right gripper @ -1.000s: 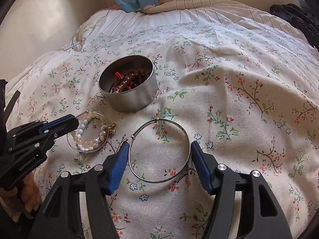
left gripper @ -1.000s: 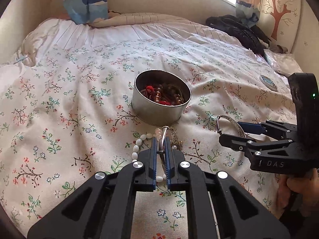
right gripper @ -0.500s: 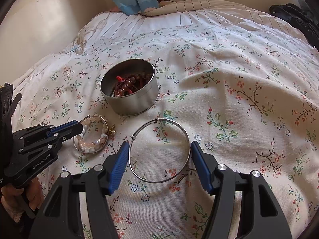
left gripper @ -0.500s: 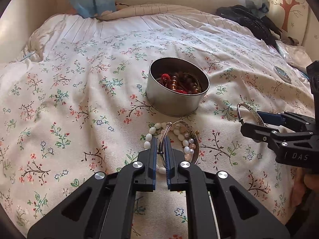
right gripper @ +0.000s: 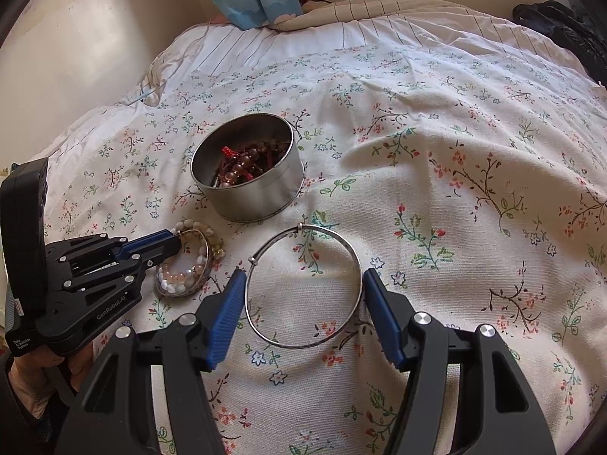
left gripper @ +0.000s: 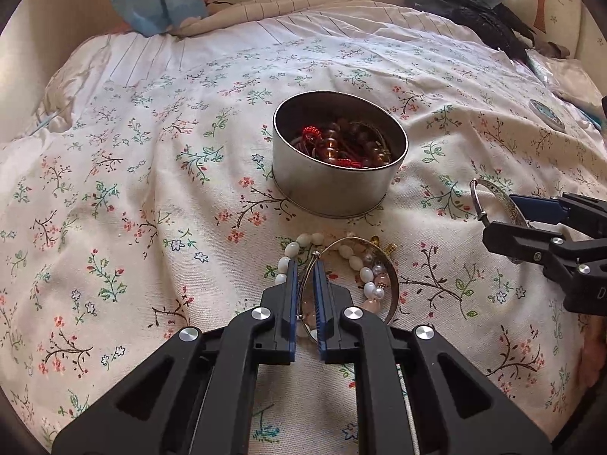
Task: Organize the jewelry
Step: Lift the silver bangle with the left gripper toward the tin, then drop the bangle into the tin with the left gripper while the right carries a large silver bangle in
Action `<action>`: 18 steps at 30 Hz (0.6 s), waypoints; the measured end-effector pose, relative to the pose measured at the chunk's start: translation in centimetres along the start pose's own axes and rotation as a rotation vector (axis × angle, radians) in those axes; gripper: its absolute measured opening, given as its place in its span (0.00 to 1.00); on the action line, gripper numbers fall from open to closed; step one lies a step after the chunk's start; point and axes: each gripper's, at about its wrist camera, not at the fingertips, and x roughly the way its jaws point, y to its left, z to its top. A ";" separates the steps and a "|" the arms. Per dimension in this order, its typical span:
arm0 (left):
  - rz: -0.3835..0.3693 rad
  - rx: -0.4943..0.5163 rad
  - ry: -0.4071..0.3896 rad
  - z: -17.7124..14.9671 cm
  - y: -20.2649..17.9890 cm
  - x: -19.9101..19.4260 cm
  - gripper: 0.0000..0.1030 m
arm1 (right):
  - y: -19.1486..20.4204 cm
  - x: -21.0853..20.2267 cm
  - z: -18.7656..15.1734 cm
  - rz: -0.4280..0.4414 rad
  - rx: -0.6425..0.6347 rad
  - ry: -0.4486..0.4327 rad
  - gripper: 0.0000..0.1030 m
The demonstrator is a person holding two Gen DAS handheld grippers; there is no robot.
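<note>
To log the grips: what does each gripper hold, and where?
Left gripper: thin bangle, pinched at its rim. Right gripper: silver bangle, clamped across its width.

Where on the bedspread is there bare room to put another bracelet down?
Free: the bedspread right of the tin and beyond it toward the pillows. Crowded: in front of the tin, where the bead bracelets, the silver bangle and both grippers sit.

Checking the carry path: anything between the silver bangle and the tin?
Nothing: only bare floral bedspread between silver bangle and round tin, seen in the right wrist view.
</note>
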 end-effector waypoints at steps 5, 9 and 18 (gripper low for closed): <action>-0.058 -0.011 -0.035 -0.3 0.1 -1.3 0.03 | -0.1 -0.1 0.0 0.005 0.004 -0.002 0.60; -0.080 -0.036 -0.068 -0.2 0.6 -2.0 0.03 | -0.1 -0.2 0.0 0.006 0.006 -0.005 0.60; -0.147 -0.120 -0.196 0.4 1.7 -4.6 0.03 | 0.1 -1.3 0.4 0.021 -0.001 -0.064 0.60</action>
